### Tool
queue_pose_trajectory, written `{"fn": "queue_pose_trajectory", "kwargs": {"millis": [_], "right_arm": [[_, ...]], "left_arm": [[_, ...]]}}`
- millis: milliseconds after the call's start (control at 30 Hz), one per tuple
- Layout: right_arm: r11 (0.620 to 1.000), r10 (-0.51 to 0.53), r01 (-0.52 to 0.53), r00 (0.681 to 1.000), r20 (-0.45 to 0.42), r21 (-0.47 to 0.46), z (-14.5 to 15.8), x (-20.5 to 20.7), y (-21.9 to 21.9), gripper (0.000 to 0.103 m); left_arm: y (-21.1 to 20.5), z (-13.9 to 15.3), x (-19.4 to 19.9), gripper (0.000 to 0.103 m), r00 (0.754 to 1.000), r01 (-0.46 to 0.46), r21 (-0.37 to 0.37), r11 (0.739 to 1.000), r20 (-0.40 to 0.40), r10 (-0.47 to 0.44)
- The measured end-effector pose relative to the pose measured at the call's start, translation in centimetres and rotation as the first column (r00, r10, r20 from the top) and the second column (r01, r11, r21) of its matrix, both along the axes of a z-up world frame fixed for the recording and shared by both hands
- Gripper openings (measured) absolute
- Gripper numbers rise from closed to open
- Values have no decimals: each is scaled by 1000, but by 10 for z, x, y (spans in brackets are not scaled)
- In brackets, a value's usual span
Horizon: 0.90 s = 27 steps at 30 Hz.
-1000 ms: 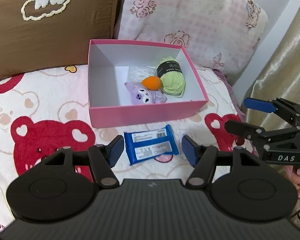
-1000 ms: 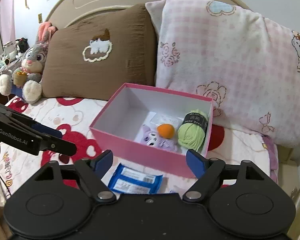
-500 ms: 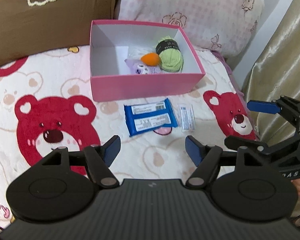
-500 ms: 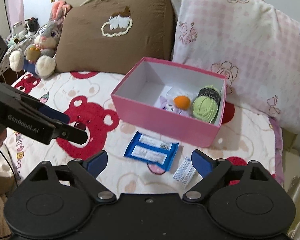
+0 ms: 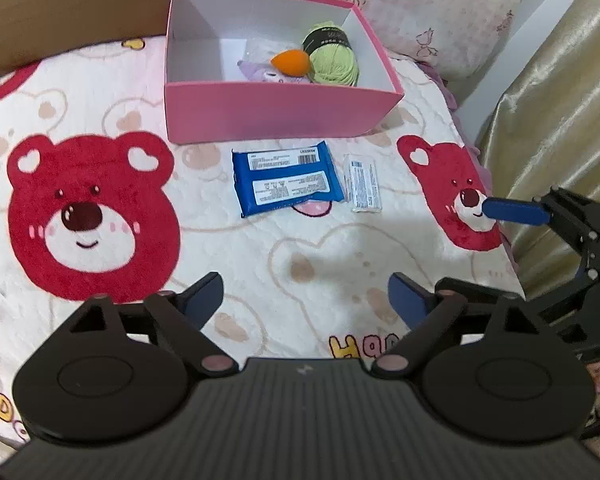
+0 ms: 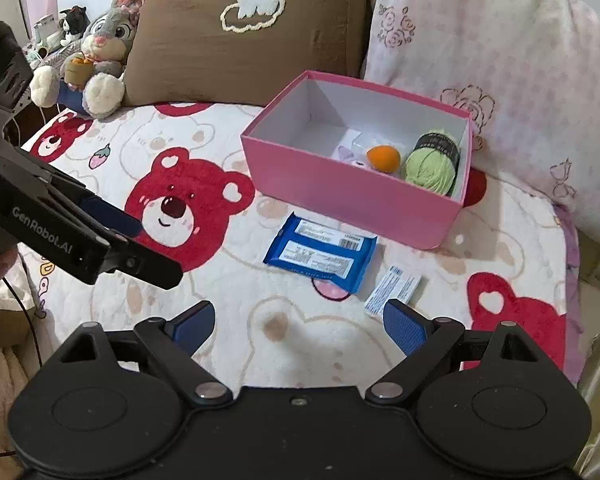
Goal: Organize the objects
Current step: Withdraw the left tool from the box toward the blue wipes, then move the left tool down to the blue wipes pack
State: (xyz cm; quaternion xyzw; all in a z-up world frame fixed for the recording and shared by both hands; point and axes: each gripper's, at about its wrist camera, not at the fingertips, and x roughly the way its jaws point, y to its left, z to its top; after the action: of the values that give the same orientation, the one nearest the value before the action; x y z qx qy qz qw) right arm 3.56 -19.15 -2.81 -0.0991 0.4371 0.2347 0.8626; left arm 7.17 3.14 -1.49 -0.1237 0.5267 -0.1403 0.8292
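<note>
A pink box (image 5: pixel 280 110) (image 6: pixel 351 196) stands on the bear-print bedspread. It holds a green yarn ball (image 5: pixel 333 62) (image 6: pixel 431 166), an orange toy (image 5: pixel 291 63) (image 6: pixel 383 157) and a purple plush (image 5: pixel 260 74), partly hidden. In front of the box lie a blue packet (image 5: pixel 286 184) (image 6: pixel 321 254) and a small white packet (image 5: pixel 364 188) (image 6: pixel 393 288). My left gripper (image 5: pixel 305 298) hangs well short of both packets, jaws still opening, nothing between them. My right gripper (image 6: pixel 300 328) is open and empty, its right finger close to the white packet.
A brown pillow (image 6: pixel 244 40) and a pink checked pillow (image 6: pixel 479 52) lean behind the box. A grey rabbit plush (image 6: pixel 100 52) sits at the far left. A gold curtain (image 5: pixel 559 100) hangs past the bed's right edge.
Both grippers have drawn back from the box and tilted further down, so the packets now lie ahead of them. The left jaws have spread wider.
</note>
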Motion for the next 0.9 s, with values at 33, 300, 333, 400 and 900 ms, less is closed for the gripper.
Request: {"fn": "queue_pose_trajectory", "kwargs": {"millis": [33, 300, 333, 400, 900], "right_arm": [[1000, 2, -2, 1000, -6, 4, -2, 0, 0, 93], [999, 31, -31, 999, 37, 10, -27, 0, 5, 93], [999, 30, -31, 998, 53, 10, -31, 1, 6, 93], [1000, 28, -28, 996, 81, -1, -39, 3, 9, 93], [999, 35, -29, 978, 204, -34, -71, 46, 5, 93]], "left_arm": [[1, -3, 0, 95, 1000, -8, -6, 1000, -2, 8], [11, -29, 6, 98, 998, -63, -15, 998, 31, 64], [12, -32, 8, 98, 997, -69, -9, 998, 41, 69], [16, -42, 12, 98, 993, -102, -4, 995, 63, 102], [22, -93, 45, 98, 973, -94, -14, 995, 211, 95]]}}
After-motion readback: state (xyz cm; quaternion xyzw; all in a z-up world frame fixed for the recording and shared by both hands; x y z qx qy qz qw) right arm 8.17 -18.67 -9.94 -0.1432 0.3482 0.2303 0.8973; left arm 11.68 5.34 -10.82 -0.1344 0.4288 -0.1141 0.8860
